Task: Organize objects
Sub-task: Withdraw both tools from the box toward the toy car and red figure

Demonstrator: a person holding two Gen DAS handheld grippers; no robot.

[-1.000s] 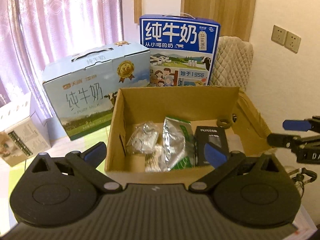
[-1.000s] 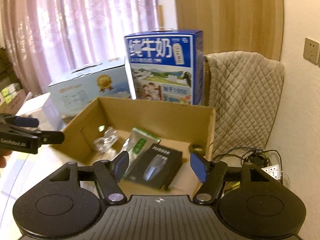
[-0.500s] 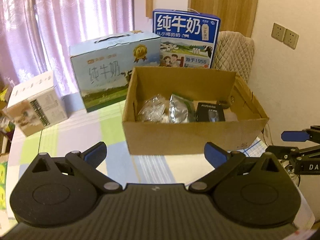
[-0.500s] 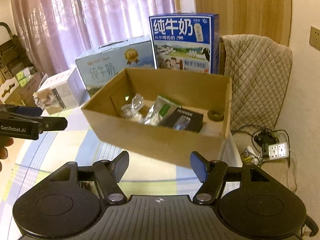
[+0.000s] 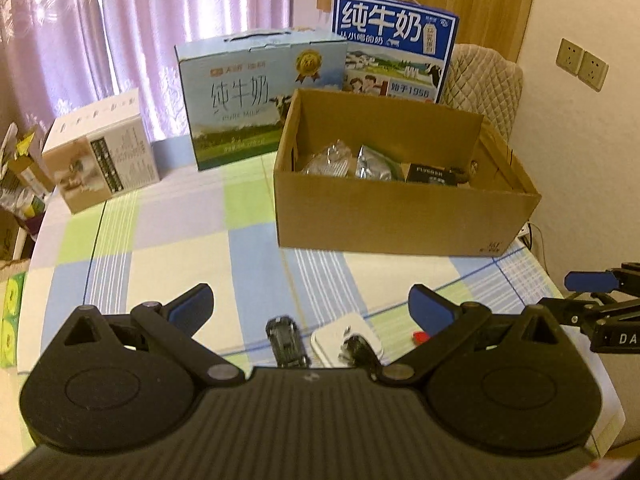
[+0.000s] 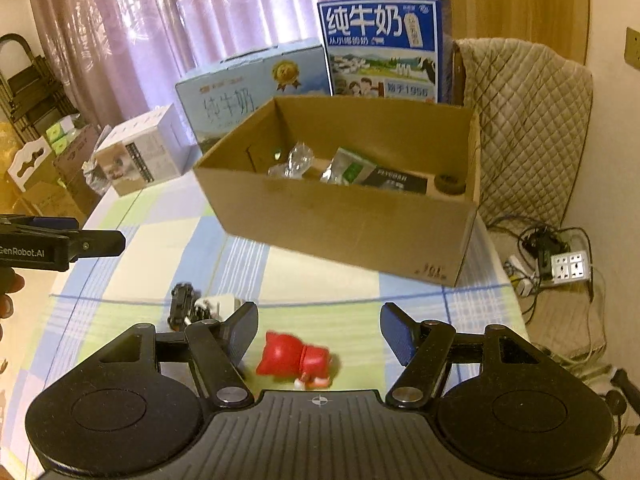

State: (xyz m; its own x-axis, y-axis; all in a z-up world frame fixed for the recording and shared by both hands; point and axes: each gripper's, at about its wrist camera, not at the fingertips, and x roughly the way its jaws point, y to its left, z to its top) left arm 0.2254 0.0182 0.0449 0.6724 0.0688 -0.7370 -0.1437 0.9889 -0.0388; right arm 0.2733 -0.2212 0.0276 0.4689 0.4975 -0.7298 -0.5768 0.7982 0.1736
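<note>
Pick phase: R gripper (image 6: 318,330) jaws spread, empty, above red plastic figurine (image 6: 296,362); L gripper (image 5: 310,312) spread. Next: lower, pinch, carry to brown cardboard box (image 6: 360,236).

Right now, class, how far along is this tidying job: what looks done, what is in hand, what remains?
Done: the cardboard box already holds packets and a black carton. In hand: nothing; the left gripper and right gripper are both open and empty. Left: the red toy, the small dark toy car and the white item lie on the tablecloth.
</note>
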